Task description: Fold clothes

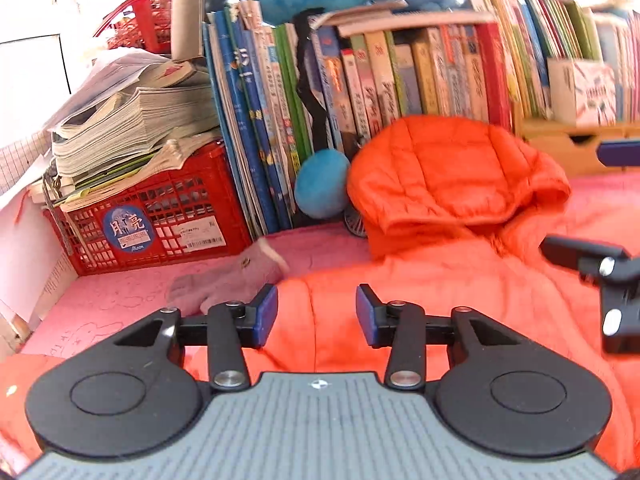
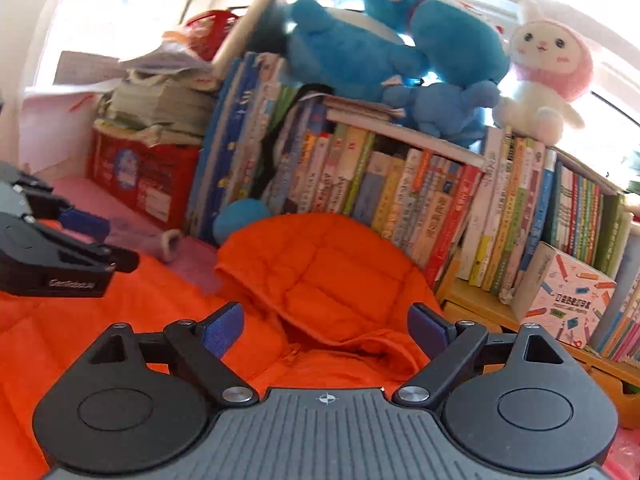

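Observation:
An orange quilted hooded jacket (image 1: 460,264) lies spread on a pink mat (image 1: 120,296), its hood (image 1: 452,168) against the books at the back. My left gripper (image 1: 317,316) is open and empty, hovering over the jacket's left shoulder. In the right wrist view the jacket (image 2: 320,280) fills the middle, hood (image 2: 332,264) ahead. My right gripper (image 2: 326,330) is open and empty, just above the collar below the hood. The left gripper shows at that view's left edge (image 2: 80,236); the right gripper shows at the left wrist view's right edge (image 1: 600,276).
A row of upright books (image 1: 400,80) lines the back, with blue plush toys (image 2: 400,40) and a pink-white bunny (image 2: 548,68) on top. A red crate (image 1: 152,216) with stacked papers stands back left. A pale pink cloth (image 1: 228,280) lies beside the jacket. A blue ball (image 1: 322,184) sits by the hood.

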Action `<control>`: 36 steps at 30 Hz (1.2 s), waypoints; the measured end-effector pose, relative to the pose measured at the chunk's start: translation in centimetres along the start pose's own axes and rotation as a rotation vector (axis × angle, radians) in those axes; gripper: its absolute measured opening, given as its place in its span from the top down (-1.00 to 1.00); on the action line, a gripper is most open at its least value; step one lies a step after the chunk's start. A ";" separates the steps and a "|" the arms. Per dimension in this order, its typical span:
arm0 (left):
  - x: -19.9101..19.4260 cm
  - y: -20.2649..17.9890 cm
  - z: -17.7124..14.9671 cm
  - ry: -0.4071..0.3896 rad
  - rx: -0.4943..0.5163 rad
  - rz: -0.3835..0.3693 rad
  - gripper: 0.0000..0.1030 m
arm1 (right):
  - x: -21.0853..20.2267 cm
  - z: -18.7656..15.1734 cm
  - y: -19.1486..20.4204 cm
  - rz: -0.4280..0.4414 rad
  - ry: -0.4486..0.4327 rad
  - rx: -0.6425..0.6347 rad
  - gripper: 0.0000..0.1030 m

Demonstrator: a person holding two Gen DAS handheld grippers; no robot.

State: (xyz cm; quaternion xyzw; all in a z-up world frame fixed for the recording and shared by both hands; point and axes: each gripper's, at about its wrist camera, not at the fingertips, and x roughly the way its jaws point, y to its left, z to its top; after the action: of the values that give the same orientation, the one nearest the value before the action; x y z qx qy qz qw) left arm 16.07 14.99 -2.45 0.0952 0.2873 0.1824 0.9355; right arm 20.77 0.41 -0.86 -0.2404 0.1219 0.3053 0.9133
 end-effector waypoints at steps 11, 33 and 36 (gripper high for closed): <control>2.2 -1.1 -2.3 0.096 0.099 0.206 0.00 | -2.8 -10.6 -7.1 -0.406 0.278 -0.134 -0.70; 2.5 -1.1 -2.1 0.097 0.103 0.201 -0.06 | -12.5 -11.2 -9.3 -0.424 0.137 0.040 -0.68; 2.5 -0.8 -2.1 0.101 0.084 0.204 -0.16 | -9.8 -8.6 -1.5 -0.232 0.060 -0.151 -0.71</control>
State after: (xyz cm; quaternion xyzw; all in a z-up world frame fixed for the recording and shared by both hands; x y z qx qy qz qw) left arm 17.01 15.40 -5.63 0.1537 0.3301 0.2691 0.8916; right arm 13.35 -9.89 -4.03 -0.3297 0.0971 0.1984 0.9179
